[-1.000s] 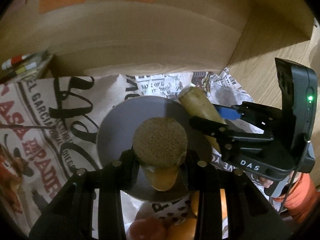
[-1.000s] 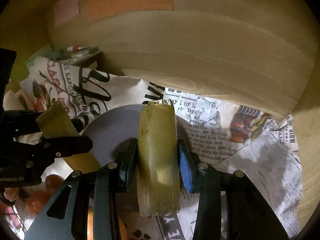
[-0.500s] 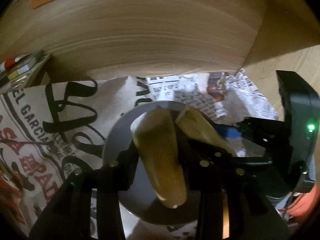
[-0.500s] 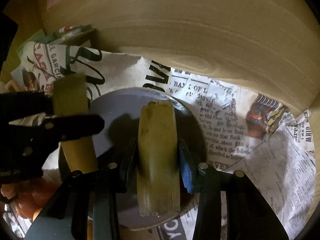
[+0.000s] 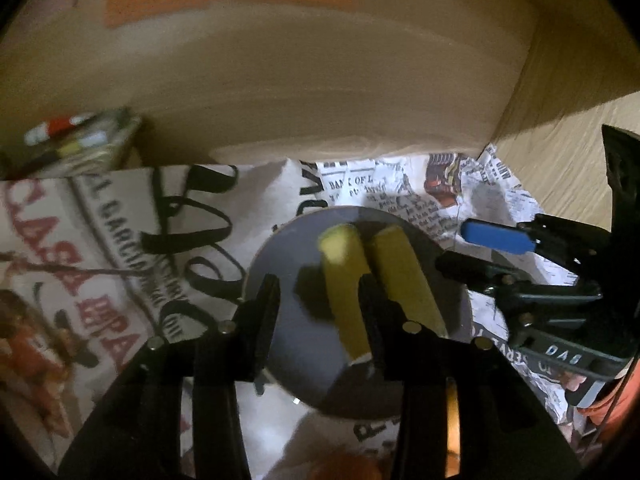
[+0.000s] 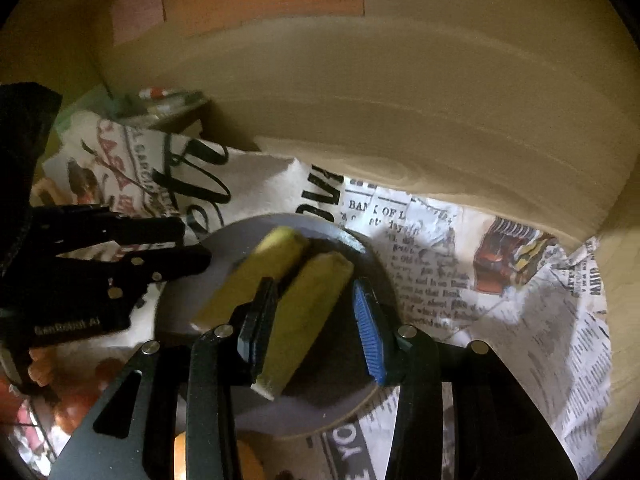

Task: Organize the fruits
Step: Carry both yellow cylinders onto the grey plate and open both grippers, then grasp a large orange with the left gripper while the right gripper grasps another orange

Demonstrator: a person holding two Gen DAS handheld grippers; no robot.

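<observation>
Two yellow banana pieces lie side by side on a grey round plate. In the left wrist view the left piece lies between my left gripper's open jaws, against the right finger; the right piece lies just beyond. In the right wrist view the right piece lies between my right gripper's open jaws, by the left finger; the left piece is beside it. Each gripper shows in the other's view: the right gripper and the left gripper, both open.
Printed newspaper covers the surface under the plate. A wooden wall rises close behind. A small packet lies at the back left. Orange and red fruits lie near the bottom edge.
Both grippers have opened and let go of their banana pieces, which now lie side by side on the plate. The left gripper has shifted left.
</observation>
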